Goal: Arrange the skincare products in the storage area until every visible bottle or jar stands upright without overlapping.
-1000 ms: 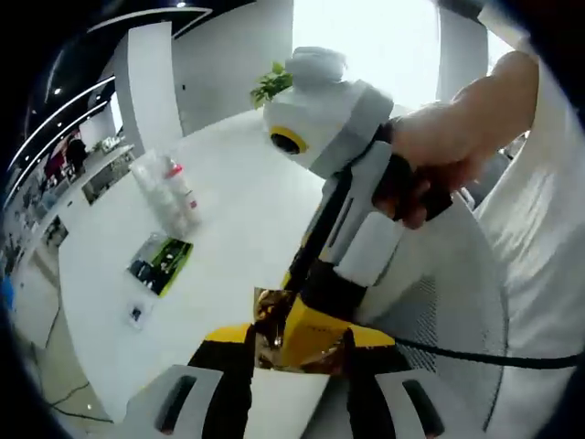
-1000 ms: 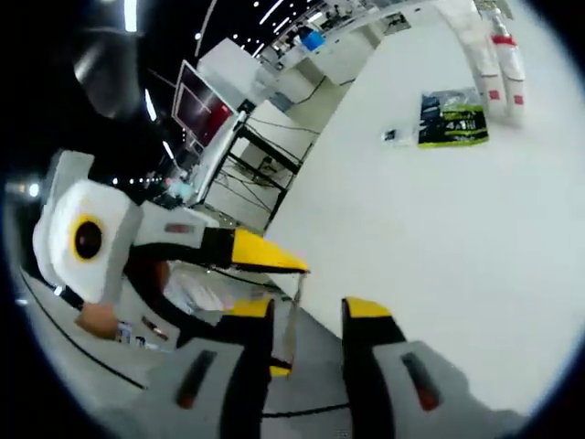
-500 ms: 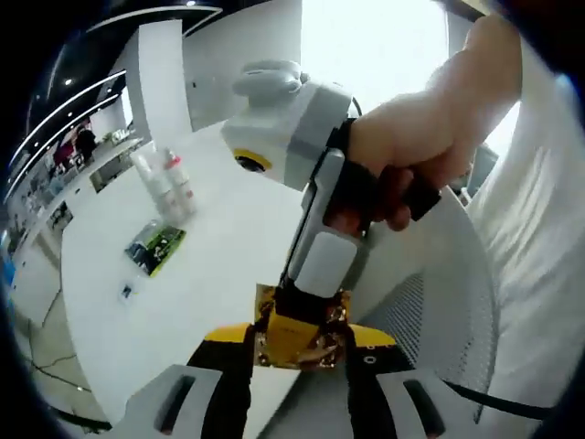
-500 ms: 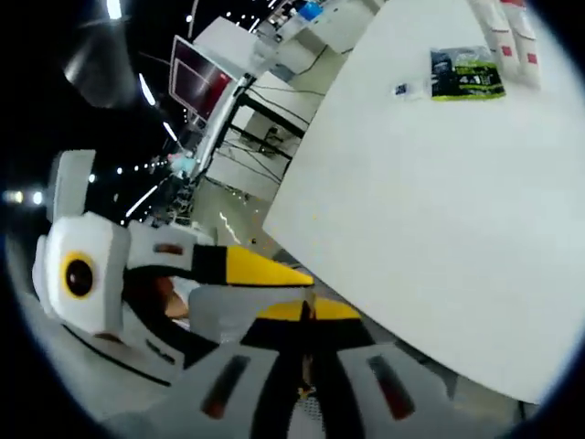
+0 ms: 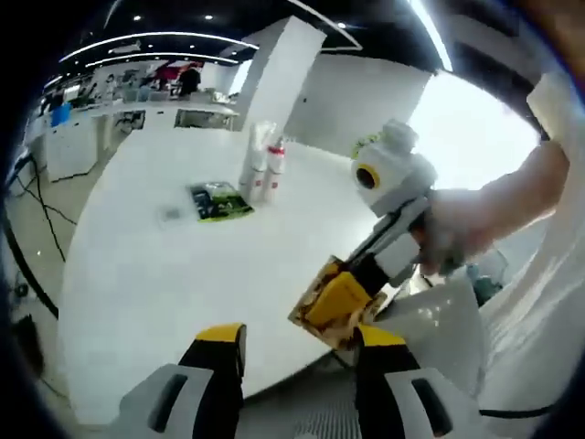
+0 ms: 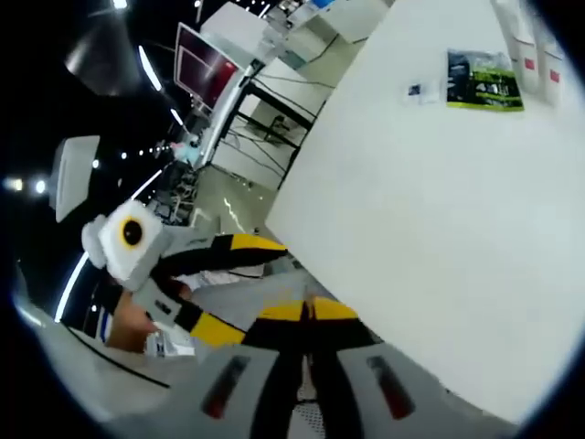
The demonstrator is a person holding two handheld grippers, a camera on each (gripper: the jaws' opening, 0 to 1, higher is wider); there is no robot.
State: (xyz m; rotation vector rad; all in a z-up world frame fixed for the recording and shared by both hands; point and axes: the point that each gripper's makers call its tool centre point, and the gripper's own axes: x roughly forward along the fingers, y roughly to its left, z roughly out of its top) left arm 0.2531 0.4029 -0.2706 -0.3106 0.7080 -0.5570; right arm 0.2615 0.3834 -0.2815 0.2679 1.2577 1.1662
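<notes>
— At the bottom of the left gripper view, what stands there?
— The left gripper point(image 5: 297, 366), its two yellow-tipped jaws parted with a wide gap and nothing between them, hanging over the near edge of a white table point(image 5: 164, 302).
— And the skincare products?
— In the upper middle of the frame, far across the table: a small cluster of white bottles point(image 5: 260, 169), upright and touching, one with a red band. How many there are is hard to make out. Just beside them, to the lower left, lies a green and black packet point(image 5: 219, 201), and a small card point(image 5: 171, 215) left of that.
— Right of centre?
— The right gripper point(image 5: 338, 306), held by a hand point(image 5: 457, 242). Its yellow jaw end is pressed against something gold or brown; I cannot tell what it is, nor whether the jaws clasp it.
— Now the right gripper view.
— At the bottom centre its own jaws meet, yellow tips pressed together. Whether something thin sits between them I cannot tell. The left gripper point(image 6: 265, 249) reaches in from the left, beyond the table's edge.
— The bottles there?
— Cut off at the upper right rim; just white bodies with red marks point(image 6: 539, 41). The packet point(image 6: 484, 80) and the card point(image 6: 417, 90) lie beside them.
</notes>
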